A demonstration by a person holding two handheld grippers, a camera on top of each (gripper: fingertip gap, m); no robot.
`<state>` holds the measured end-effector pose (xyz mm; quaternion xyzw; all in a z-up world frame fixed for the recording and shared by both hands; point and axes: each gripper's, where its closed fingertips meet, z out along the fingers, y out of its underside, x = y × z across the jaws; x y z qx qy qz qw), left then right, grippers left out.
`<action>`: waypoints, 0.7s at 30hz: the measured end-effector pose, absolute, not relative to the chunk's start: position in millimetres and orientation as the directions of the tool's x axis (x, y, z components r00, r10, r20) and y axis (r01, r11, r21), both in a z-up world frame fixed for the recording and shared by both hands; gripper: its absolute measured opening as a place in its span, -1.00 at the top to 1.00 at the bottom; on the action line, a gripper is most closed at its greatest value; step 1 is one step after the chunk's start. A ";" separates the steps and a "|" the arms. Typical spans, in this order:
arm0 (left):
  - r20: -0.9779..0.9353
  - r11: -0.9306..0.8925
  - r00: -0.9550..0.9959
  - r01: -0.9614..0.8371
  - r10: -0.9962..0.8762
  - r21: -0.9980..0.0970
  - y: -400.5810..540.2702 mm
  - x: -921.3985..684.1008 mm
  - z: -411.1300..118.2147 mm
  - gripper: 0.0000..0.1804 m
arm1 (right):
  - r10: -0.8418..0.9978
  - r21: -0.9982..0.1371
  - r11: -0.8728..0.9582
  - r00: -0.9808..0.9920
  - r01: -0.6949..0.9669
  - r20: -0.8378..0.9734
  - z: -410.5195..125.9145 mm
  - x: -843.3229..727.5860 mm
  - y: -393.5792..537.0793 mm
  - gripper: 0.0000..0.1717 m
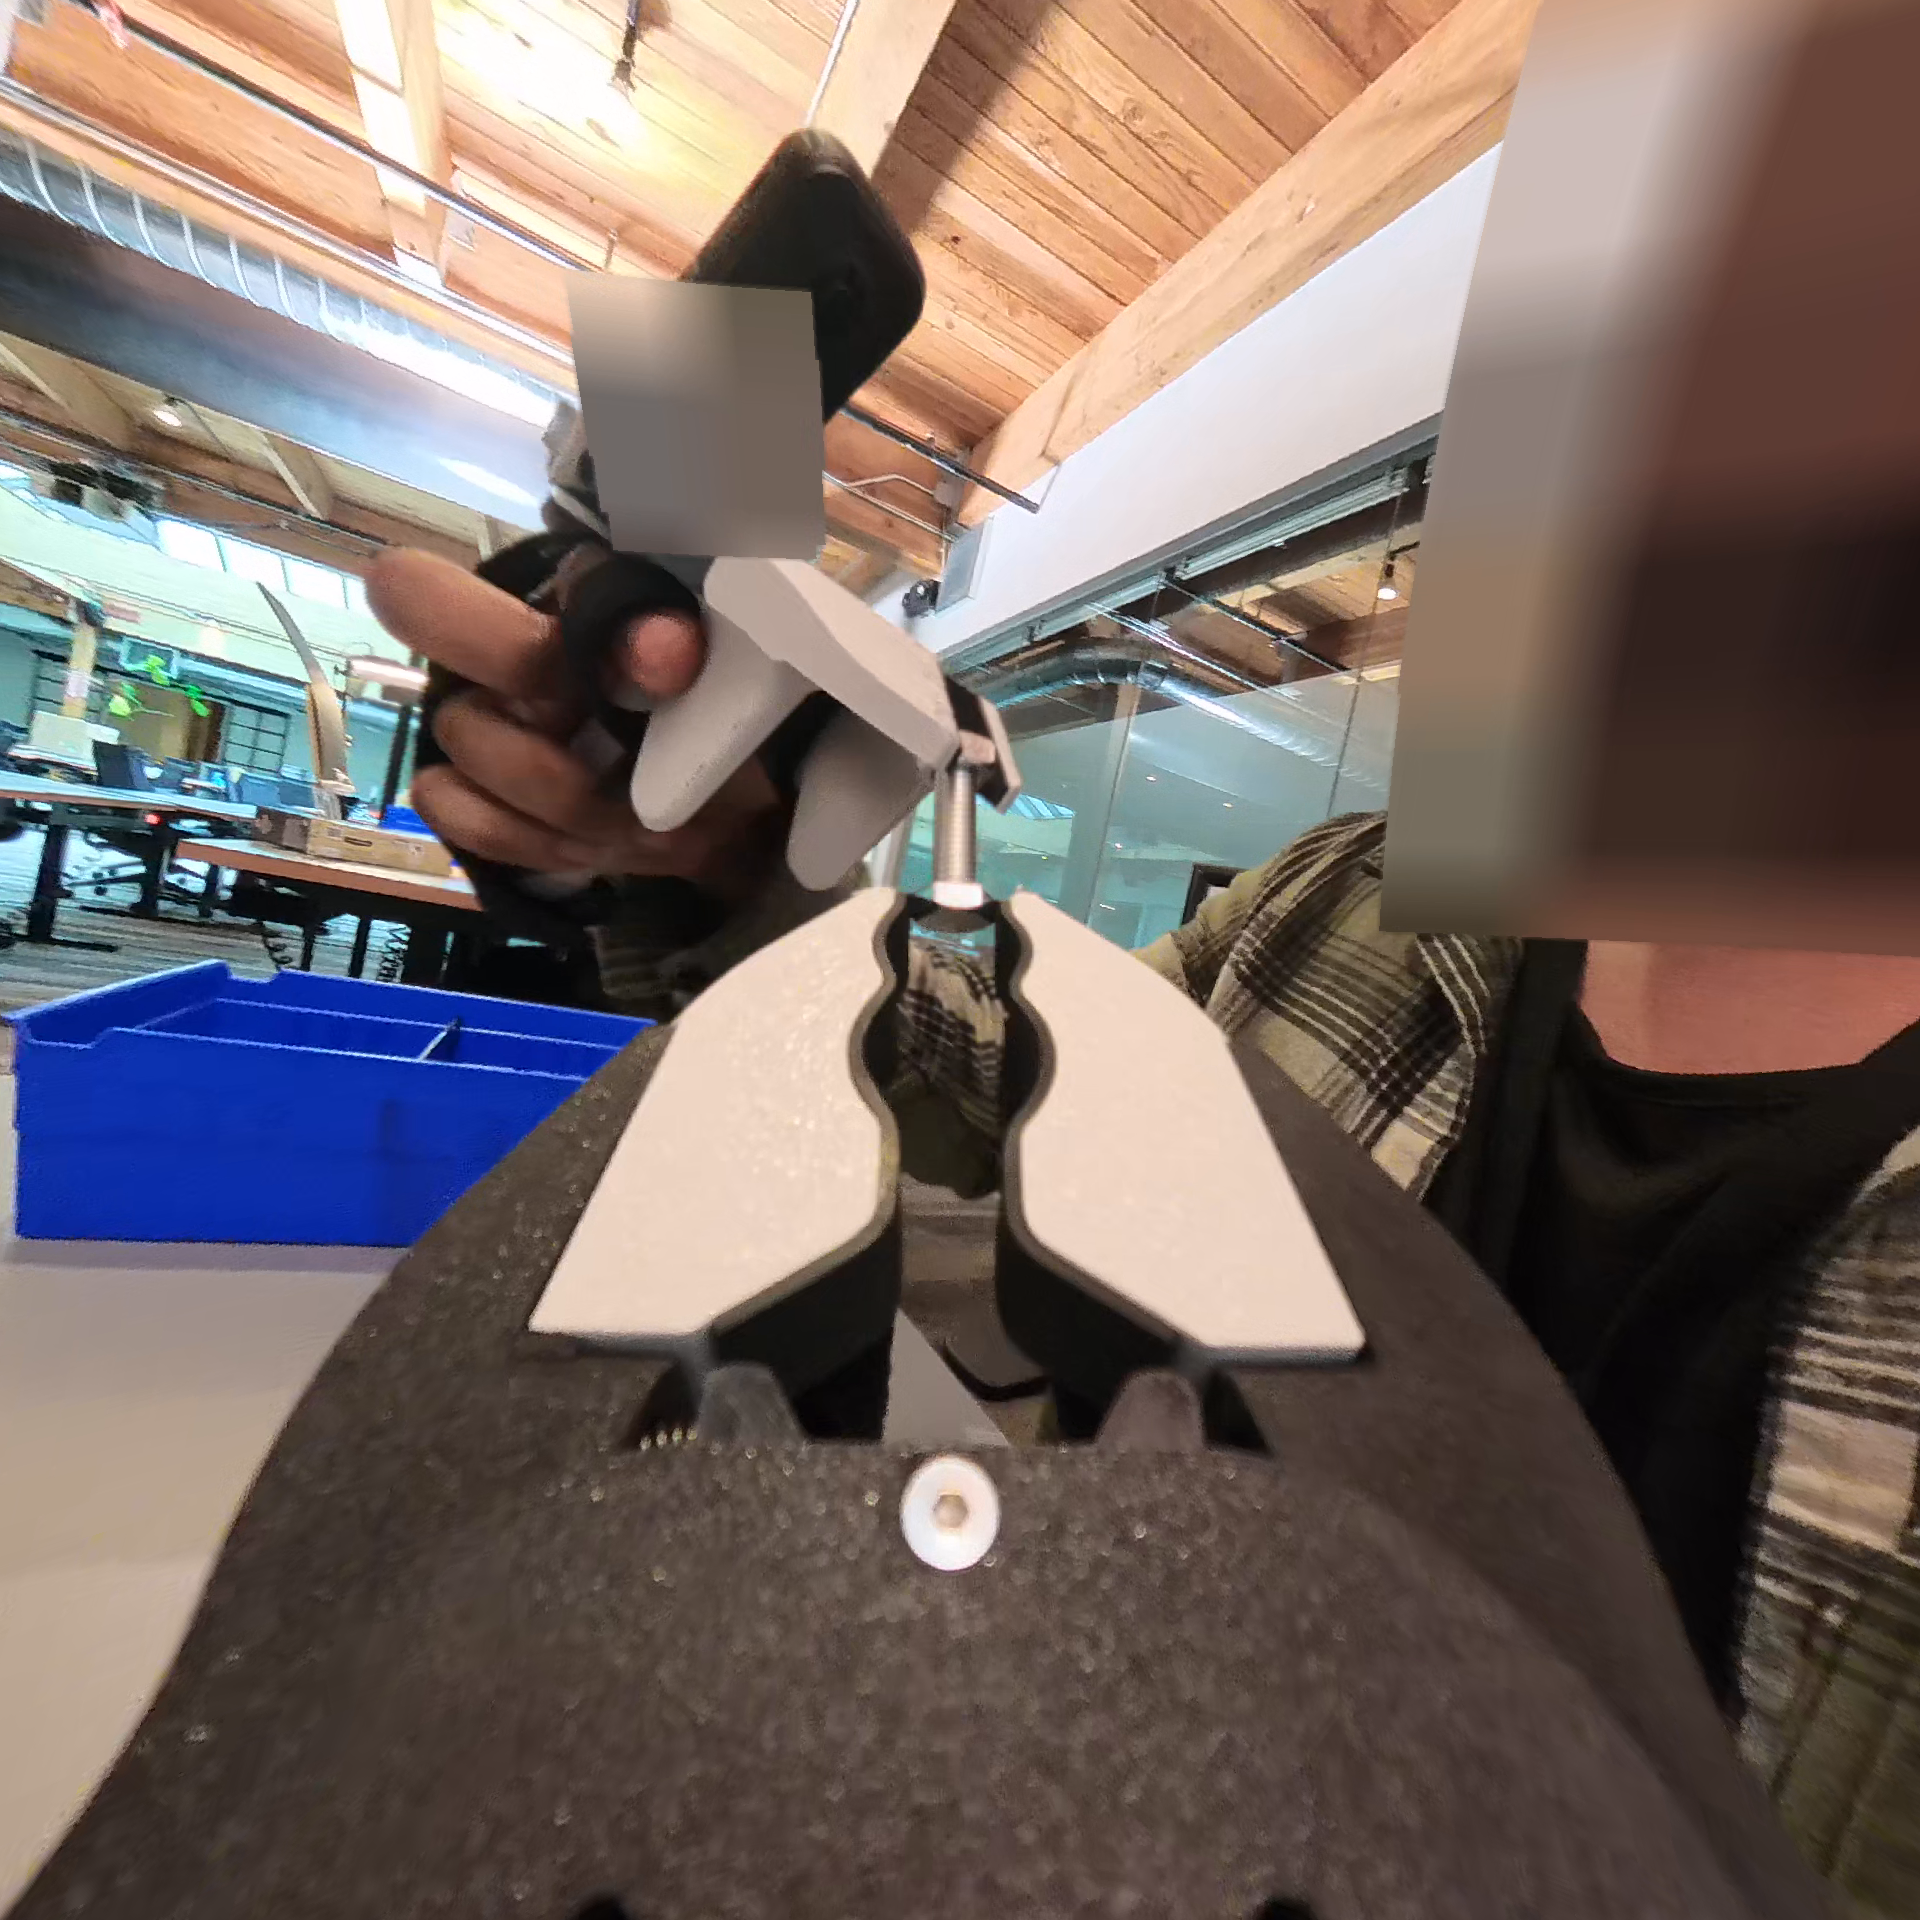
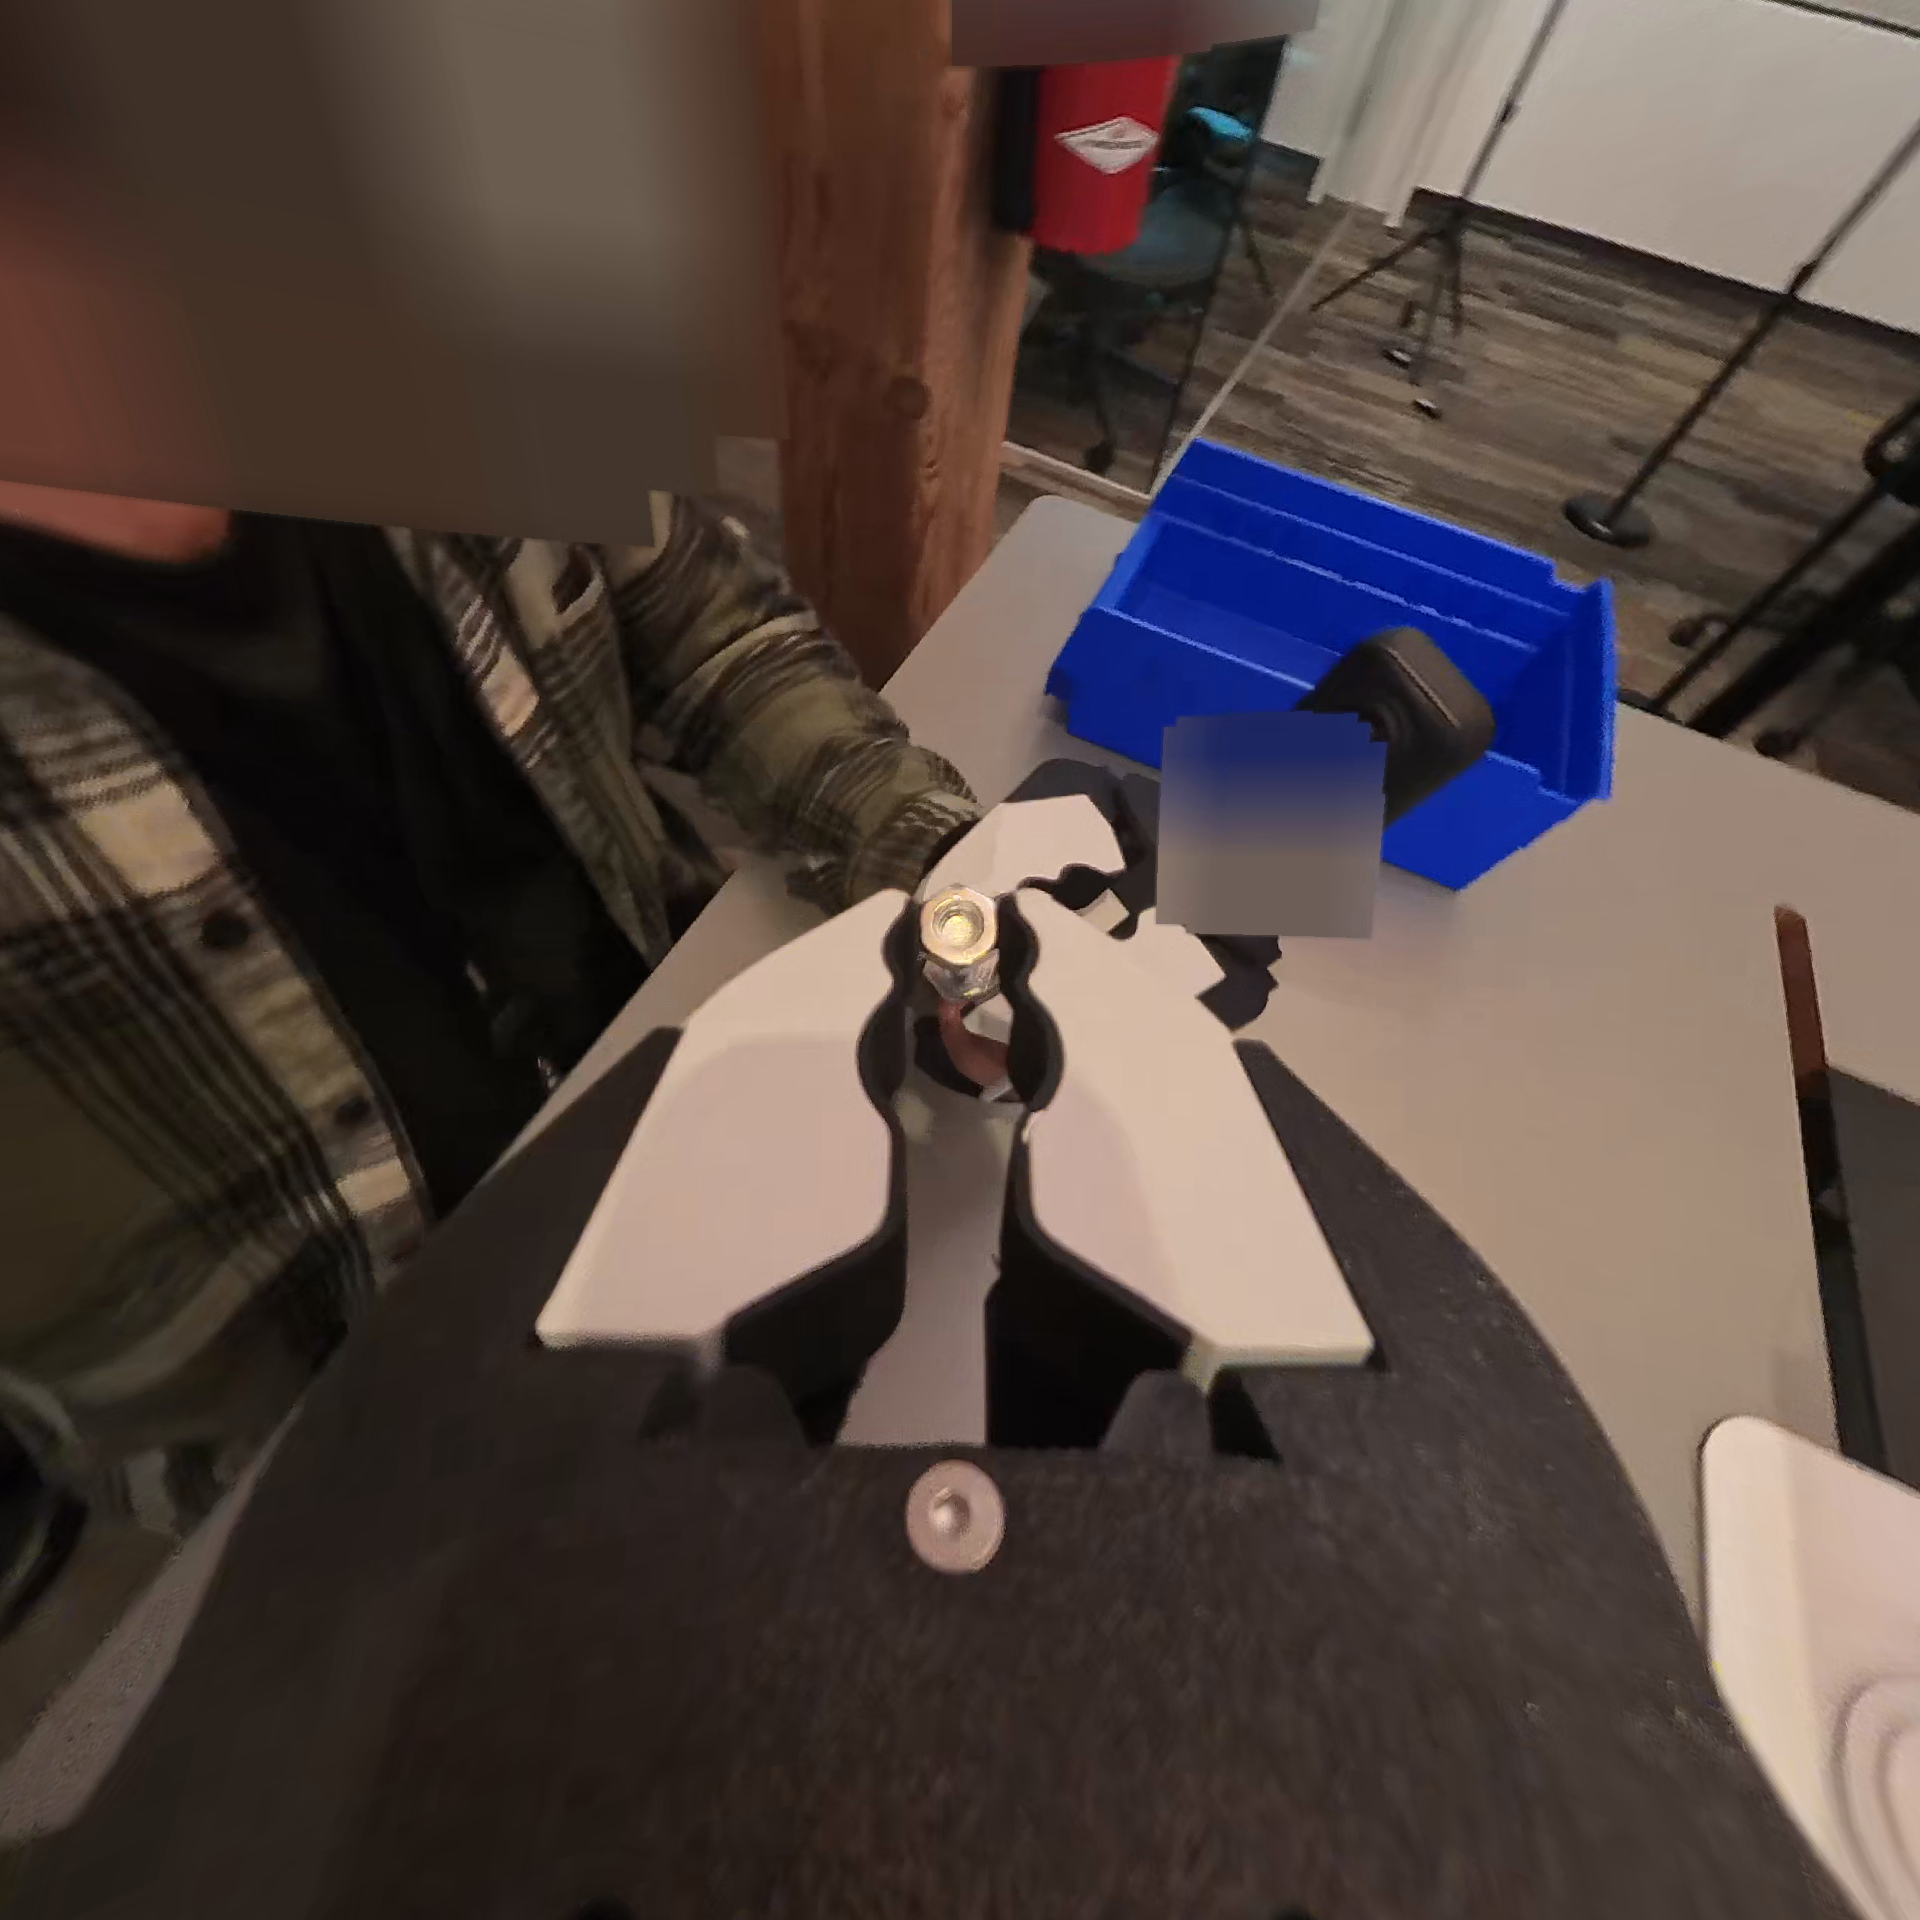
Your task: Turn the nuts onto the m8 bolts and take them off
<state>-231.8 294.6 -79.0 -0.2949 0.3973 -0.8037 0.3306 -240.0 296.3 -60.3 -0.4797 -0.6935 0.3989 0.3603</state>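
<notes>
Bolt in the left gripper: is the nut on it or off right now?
On. The nut sits at the tip of the bolt, clamped by the right gripper; the left gripper grips the bolt head.

grey table (image 2: 1558,1091) | blue bin (image 2: 1299,623) | white object (image 2: 1808,1621), perhaps a plate

The left gripper (image 1: 956,906) points up, its 2 fingers (image 1: 769,1101) closed on the head of a bolt (image 1: 956,831). The right gripper (image 2: 961,935) comes from above, tilted down, its fingers (image 2: 769,1132) clamped on the nut (image 2: 958,923) at the bolt's top. A bare hand (image 1: 520,727) grips the right gripper's handle.
</notes>
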 end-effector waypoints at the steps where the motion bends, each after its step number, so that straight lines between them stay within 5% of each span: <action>1: 0.213 -0.468 -0.617 0.285 -0.757 -0.836 292.7 -231.0 -80.0 0.84 | 0.937 -0.890 0.263 -0.319 0.371 0.144 -61.5 -238.6 293.7 0.83; 5: 0.218 -0.460 -0.583 0.305 -0.783 -0.834 297.6 -229.1 -80.5 0.84 | 0.928 -0.883 0.297 -0.326 0.365 0.177 -61.1 -237.1 299.7 0.82; 11: 0.205 -0.427 -0.495 0.390 -0.844 -0.816 313.1 -237.1 -75.1 0.83 | 0.989 -0.953 0.085 0.090 0.289 0.116 -49.1 -246.3 337.9 -0.01; 21: 0.197 -0.432 -0.505 0.404 -0.841 -0.806 312.6 -240.7 -72.7 0.83 | 0.962 -0.961 -0.013 0.265 0.276 0.063 -52.5 -225.2 363.7 -0.01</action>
